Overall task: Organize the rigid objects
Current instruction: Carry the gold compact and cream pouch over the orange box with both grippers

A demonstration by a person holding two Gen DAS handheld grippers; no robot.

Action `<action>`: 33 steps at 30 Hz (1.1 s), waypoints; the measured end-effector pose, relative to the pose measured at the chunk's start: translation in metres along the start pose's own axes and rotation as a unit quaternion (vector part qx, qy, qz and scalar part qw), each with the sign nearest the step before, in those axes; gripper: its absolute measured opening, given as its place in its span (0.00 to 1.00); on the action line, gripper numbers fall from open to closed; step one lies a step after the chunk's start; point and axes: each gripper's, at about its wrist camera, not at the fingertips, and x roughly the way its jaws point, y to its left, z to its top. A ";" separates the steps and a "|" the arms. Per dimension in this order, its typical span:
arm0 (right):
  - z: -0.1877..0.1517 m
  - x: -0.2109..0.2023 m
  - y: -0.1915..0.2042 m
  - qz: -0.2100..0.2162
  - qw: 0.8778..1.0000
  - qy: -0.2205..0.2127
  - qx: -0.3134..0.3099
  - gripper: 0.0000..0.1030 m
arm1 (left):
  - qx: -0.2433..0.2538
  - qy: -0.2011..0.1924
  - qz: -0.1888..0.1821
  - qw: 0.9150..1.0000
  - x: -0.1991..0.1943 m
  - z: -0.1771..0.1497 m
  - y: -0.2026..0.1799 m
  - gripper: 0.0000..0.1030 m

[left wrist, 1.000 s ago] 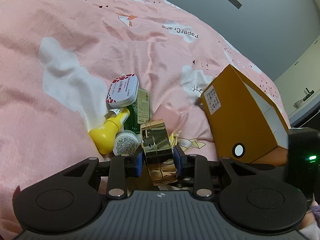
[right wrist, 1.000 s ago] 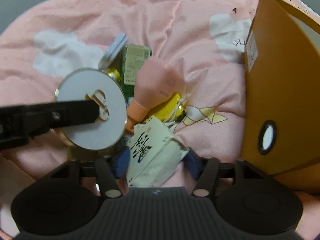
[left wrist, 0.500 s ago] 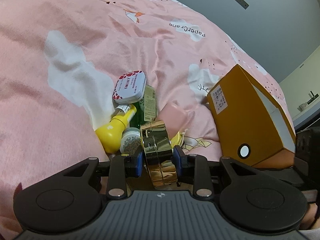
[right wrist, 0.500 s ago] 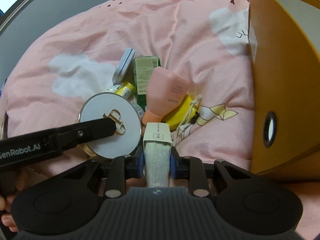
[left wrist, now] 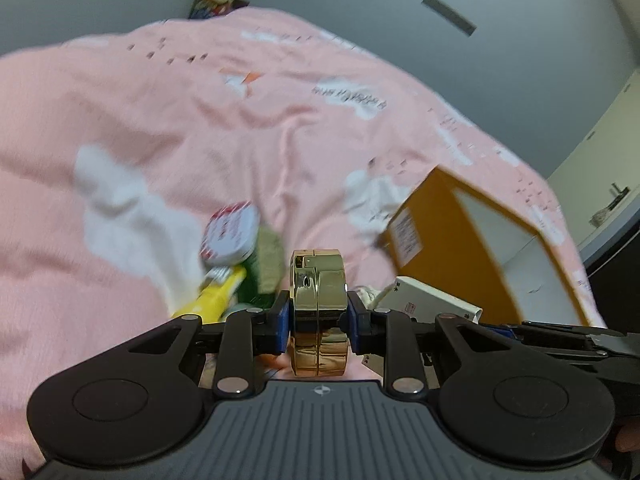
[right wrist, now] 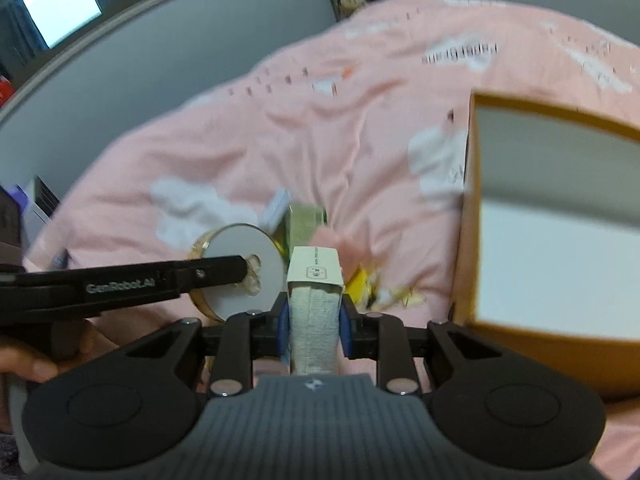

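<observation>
My left gripper (left wrist: 318, 316) grips a round gold compact (left wrist: 319, 280) on edge, its blue pads pressing both faces and still closing a little. In the right wrist view the same compact (right wrist: 236, 268) shows its white lid, lifted above the pile. My right gripper (right wrist: 314, 316) is shut on a narrow white carton (right wrist: 315, 272), which stands up between the pads. That carton (left wrist: 424, 300) also appears low right in the left wrist view. An open orange box (right wrist: 552, 220) stands on the pink bedspread (left wrist: 160, 120) to the right.
A pile lies below the grippers: a red-and-white tin (left wrist: 230, 234), a yellow bottle (left wrist: 212, 298), a green box (left wrist: 266, 264), a pink tube (right wrist: 336, 240). A hand (right wrist: 36, 360) holds the left tool. Grey walls rise behind the bed.
The right gripper closed on the white carton and lifted it off the pile. Both grippers rose with their objects, and the views now tilt up and blur.
</observation>
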 end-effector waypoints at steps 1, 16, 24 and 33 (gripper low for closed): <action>0.003 -0.007 0.000 0.003 1.000 -0.009 -0.002 0.23 | 0.004 -0.005 -0.005 1.000 -0.002 0.003 -0.005 0.30; 0.054 -0.105 -0.053 -0.091 0.987 -0.130 0.002 0.23 | 0.069 -0.025 -0.147 0.986 0.015 0.057 -0.113 0.30; 0.049 -0.102 -0.118 -0.173 0.980 -0.080 0.051 0.23 | 0.084 0.068 -0.215 0.971 0.082 0.051 -0.162 0.30; 0.026 -0.091 -0.162 -0.165 0.979 -0.020 0.113 0.23 | 0.134 0.186 -0.177 0.957 0.131 0.036 -0.165 0.30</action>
